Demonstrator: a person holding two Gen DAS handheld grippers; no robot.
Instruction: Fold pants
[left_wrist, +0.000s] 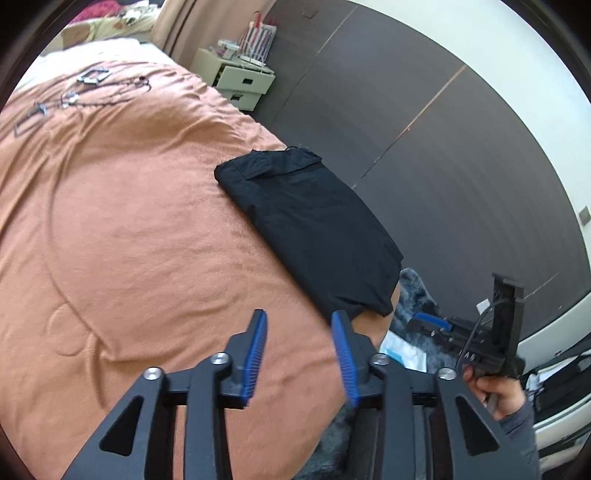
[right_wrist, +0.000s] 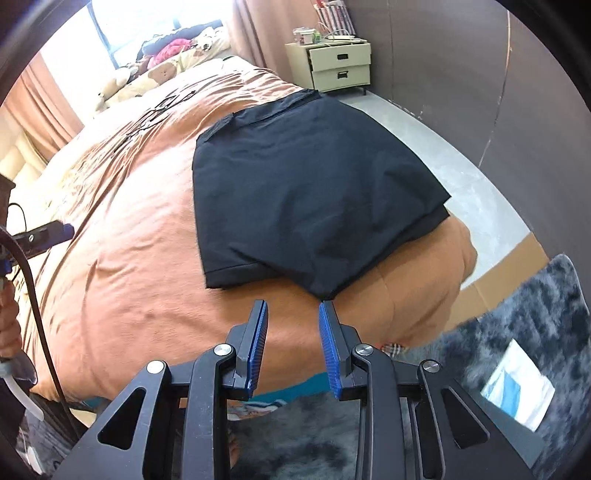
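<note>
Black pants (left_wrist: 310, 225) lie folded into a flat rectangle near the corner of the orange bed cover (left_wrist: 129, 229). They also show in the right wrist view (right_wrist: 306, 192), waistband at the far end. My left gripper (left_wrist: 299, 325) is open and empty, hovering just short of the pants' near end. My right gripper (right_wrist: 291, 314) is open and empty, just below the pants' near edge. The right gripper also shows in the left wrist view (left_wrist: 432, 319), off the bed's corner. The left gripper shows at the left edge of the right wrist view (right_wrist: 55, 230).
A cream nightstand (right_wrist: 340, 66) stands against the dark wall (left_wrist: 443, 155) past the bed. A grey shaggy rug (right_wrist: 524, 332) with a white and blue packet (right_wrist: 517, 384) lies on the floor. Clothes hangers (left_wrist: 92, 77) lie on the far bed. Pillows and soft toys (right_wrist: 166, 70) sit at the head.
</note>
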